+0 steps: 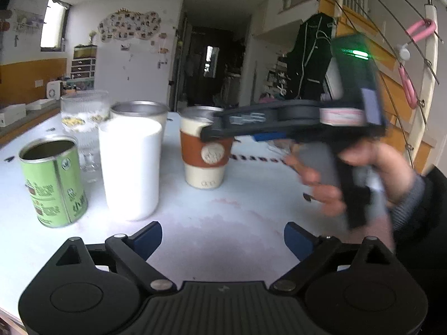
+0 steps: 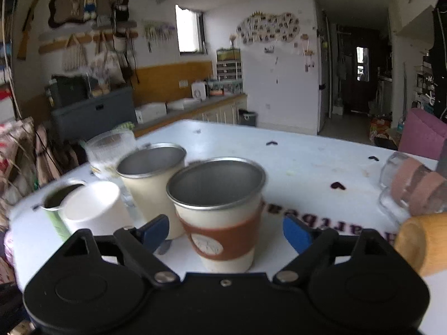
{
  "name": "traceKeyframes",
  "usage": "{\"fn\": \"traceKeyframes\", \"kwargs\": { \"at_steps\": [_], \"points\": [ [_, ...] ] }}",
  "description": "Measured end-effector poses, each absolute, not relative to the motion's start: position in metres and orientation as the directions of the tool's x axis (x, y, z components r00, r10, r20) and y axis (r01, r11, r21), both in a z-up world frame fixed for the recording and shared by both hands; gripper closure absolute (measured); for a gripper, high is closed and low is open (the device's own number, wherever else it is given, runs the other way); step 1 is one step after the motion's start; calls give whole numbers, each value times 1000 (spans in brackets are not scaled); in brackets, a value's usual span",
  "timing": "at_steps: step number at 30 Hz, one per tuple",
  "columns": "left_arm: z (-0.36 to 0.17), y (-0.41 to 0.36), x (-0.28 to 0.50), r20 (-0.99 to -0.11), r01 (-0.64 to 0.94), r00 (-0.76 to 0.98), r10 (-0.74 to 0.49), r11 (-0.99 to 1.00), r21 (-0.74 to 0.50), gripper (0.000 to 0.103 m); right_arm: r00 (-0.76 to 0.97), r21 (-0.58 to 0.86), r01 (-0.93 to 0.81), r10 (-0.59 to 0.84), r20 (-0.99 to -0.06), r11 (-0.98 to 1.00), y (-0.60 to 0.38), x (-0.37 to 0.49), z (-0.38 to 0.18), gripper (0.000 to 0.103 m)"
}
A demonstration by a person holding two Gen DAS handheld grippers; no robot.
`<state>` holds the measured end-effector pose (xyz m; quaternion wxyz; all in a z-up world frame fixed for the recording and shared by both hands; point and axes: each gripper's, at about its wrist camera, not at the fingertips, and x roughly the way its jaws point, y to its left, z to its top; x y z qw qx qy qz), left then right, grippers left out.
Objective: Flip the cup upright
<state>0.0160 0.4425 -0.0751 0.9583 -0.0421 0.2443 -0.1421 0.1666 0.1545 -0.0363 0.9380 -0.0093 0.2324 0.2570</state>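
Right tool (image 2: pixel 226 230) level, astride upright cup (image 2: pixel 220 209)

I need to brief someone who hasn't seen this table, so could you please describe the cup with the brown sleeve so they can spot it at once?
On the white table, look at the cluster of containers at the left. The cup with the brown sleeve stands upright, mouth open, directly in front of the right tongs. Unlike the plain cream cup beside it, it wears a brown band with a round pale emblem.

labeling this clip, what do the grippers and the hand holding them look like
Both are black plastic with blue pads on the fingers: left gripper, right gripper. From the left wrist view the right gripper carries a dark block with a green light, and the hand on its grey handle wears a dark sleeve with a grey ribbed cuff.
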Motion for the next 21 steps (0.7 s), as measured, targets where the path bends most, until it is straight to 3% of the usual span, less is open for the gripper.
{"fn": "traceKeyframes", "kwargs": {
  "at_steps": [21],
  "points": [
    [-32,429,0,-417,117,898,-144,989,-91,0,879,91,-305,317,-357,948,39,38,-7,0]
  ]
}}
